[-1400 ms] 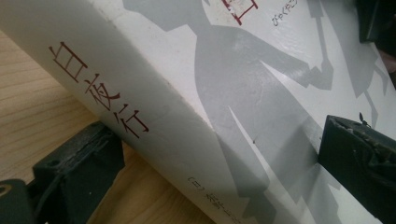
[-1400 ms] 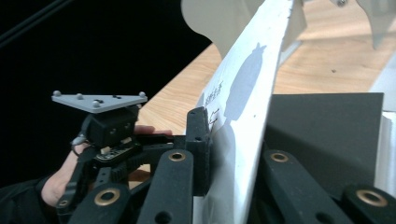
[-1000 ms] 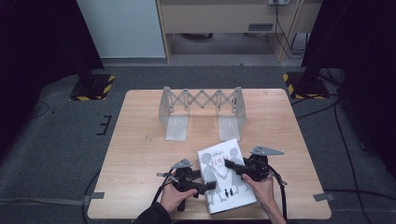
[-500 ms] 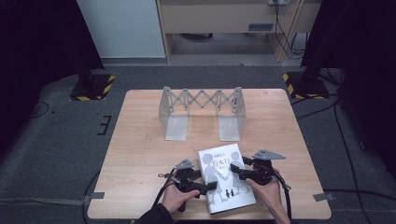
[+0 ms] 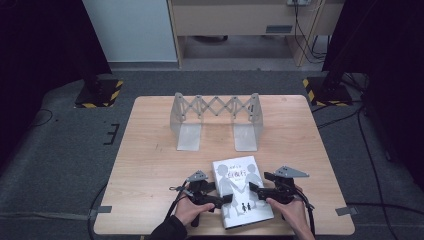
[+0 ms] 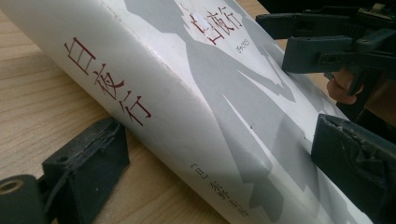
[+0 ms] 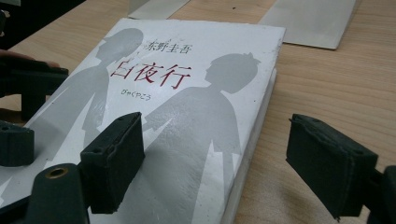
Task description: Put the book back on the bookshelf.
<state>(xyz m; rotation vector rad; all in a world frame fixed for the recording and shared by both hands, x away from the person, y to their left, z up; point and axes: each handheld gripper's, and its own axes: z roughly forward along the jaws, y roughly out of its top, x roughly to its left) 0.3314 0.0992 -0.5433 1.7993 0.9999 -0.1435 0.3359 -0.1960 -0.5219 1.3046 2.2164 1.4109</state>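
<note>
At the near edge of the light wooden tabletop lies a white paperback book with grey silhouettes and red lettering on its cover, flat, its long axis running away from the person and tilted slightly left. The left gripper straddles the spine at the near left corner, one jaw on the wood and one over the cover; whether the pads press, I cannot tell. The right gripper sits at the opposite long edge, its jaws spread and just been opening, one above the cover, one beyond the page edge. Both hands are equally close. Farther back stands a grey metal expanding bookend rack, well apart.
</note>
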